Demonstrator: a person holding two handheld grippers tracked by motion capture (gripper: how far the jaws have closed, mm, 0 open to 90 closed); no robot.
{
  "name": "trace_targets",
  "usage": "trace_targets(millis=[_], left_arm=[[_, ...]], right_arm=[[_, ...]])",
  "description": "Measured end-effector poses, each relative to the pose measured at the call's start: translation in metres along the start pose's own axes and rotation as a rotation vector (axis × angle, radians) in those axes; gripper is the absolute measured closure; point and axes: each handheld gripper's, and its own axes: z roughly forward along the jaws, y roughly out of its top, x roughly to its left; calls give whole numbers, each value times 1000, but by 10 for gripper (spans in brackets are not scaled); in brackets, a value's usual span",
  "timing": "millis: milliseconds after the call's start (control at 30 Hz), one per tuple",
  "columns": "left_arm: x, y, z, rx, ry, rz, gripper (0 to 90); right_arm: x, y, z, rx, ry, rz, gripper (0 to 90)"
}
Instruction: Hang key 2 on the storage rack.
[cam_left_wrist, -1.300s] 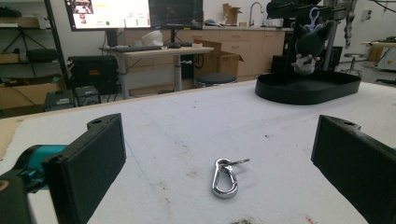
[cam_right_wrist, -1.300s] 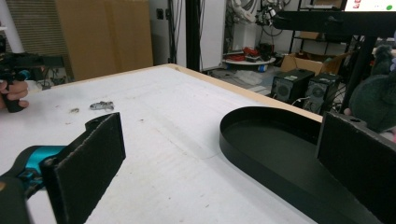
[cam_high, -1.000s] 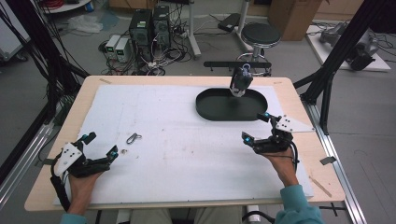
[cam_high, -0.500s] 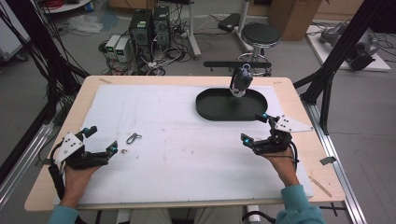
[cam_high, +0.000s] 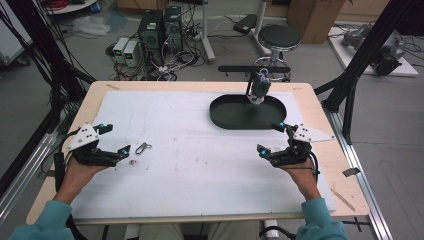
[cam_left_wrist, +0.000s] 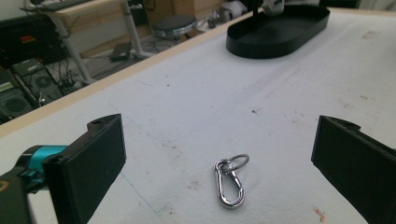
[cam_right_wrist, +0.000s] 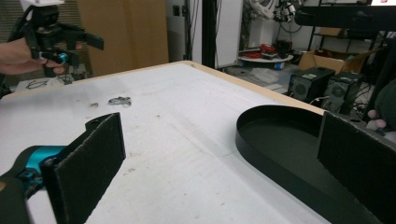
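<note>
Silver snap hook (cam_left_wrist: 229, 185) with a small ring on one end is what's being gone after, by the look of it. It lies flat on the white mat (cam_high: 200, 165) covering the surface, roughly at 9 o'clock from the mat's middle in the high view, and just beside the left gripper (cam_high: 115, 145), at about its 2 o'clock. In the left gripper view the hook sits dead centre between the two black jaws, which are spread wide with nothing in them and not touching it.

The right gripper (cam_high: 270, 139) hovers over at 3 o'clock, well apart from the hook and near the black oval tray (cam_high: 225, 117) at 12 to 1 o'clock. Its jaws are wide open too, holding nothing.

My guess is this is the approach step before a pick. Next move probably calls for dropping the left jaws down around the hook's body and closing. It's thin and flat on the mat, so the jaws would need to get really low or they'll just skate over it.
</note>
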Motion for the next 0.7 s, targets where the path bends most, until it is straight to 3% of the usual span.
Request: trace_targets(millis=[333, 400, 500, 700], left_arm=[[8, 12, 22, 149, -100, 91, 35], [8, 14, 28, 194, -117, 134, 36], [7, 18, 36, 231, -145, 168, 36], [8, 21, 54, 324, -167, 236, 36]], right_arm=[[0, -1, 2, 14, 10, 5, 7], [0, -1, 2, 15, 11, 9, 7], [-1, -1, 2, 13, 5, 9, 7], [0, 0, 2, 20, 8, 16, 7]])
